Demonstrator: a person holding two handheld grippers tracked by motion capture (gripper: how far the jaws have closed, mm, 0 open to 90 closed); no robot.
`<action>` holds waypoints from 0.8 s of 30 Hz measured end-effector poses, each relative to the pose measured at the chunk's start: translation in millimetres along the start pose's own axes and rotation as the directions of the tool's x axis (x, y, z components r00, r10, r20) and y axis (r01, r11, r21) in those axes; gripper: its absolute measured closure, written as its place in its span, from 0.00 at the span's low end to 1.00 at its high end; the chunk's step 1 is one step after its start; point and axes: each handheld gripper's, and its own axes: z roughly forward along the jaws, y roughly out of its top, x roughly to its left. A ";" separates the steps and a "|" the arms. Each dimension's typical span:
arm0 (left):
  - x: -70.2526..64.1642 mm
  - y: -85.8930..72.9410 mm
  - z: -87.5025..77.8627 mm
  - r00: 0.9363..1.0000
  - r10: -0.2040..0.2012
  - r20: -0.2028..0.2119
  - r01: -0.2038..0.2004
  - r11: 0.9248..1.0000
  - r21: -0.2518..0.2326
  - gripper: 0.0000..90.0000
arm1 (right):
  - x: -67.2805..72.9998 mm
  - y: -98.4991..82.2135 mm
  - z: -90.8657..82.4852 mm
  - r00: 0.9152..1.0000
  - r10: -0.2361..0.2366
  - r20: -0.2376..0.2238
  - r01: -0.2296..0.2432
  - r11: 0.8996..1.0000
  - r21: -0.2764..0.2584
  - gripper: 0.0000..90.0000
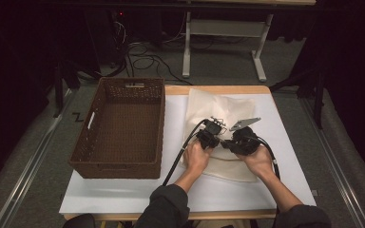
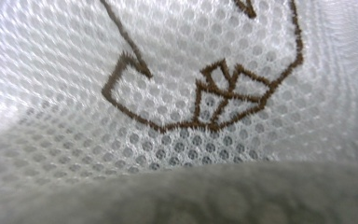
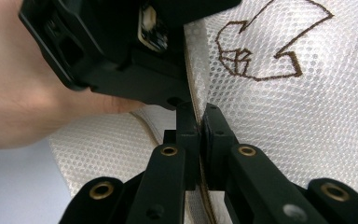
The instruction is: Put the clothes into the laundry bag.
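A cream mesh bag [image 1: 218, 107] lies on the white table top, with a brown stitched outline [image 2: 223, 98] on its cloth. Both grippers meet at the bag's near middle. My right gripper [image 3: 200, 116] is shut on the bag's seamed edge [image 3: 193, 70], its two black pads pressed together with the cloth between them. My left gripper [image 1: 215, 138] sits just left of it, and its black body [image 3: 116, 51] shows close by with the person's hand [image 3: 28, 93] behind. The left gripper view looks straight onto the mesh [image 2: 177, 56], and a blurred fold hides its jaws.
A brown woven basket [image 1: 161, 123], open on top, stands on the left part of the table. The white sheet [image 1: 285, 156] reaches to the right of the bag. Beyond the table are floor cables [image 1: 142, 59] and a white stand [image 1: 187, 47].
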 end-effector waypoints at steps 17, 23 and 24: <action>-17.2 -38.3 -51.7 0.995 0.092 0.048 -0.092 0.996 -0.006 0.63 | -4.9 -4.5 -4.7 1.000 0.024 0.000 -0.024 1.000 -0.015 0.98; -16.1 -42.2 -58.8 0.996 0.062 0.068 -0.063 0.998 0.023 0.63 | -3.5 -4.2 -5.7 1.000 0.020 0.001 -0.020 1.000 -0.013 0.98; -15.9 -43.1 -55.8 0.996 0.054 0.076 -0.057 0.998 0.039 0.65 | -3.3 -4.0 -5.2 1.000 0.022 0.002 -0.022 1.000 -0.016 0.98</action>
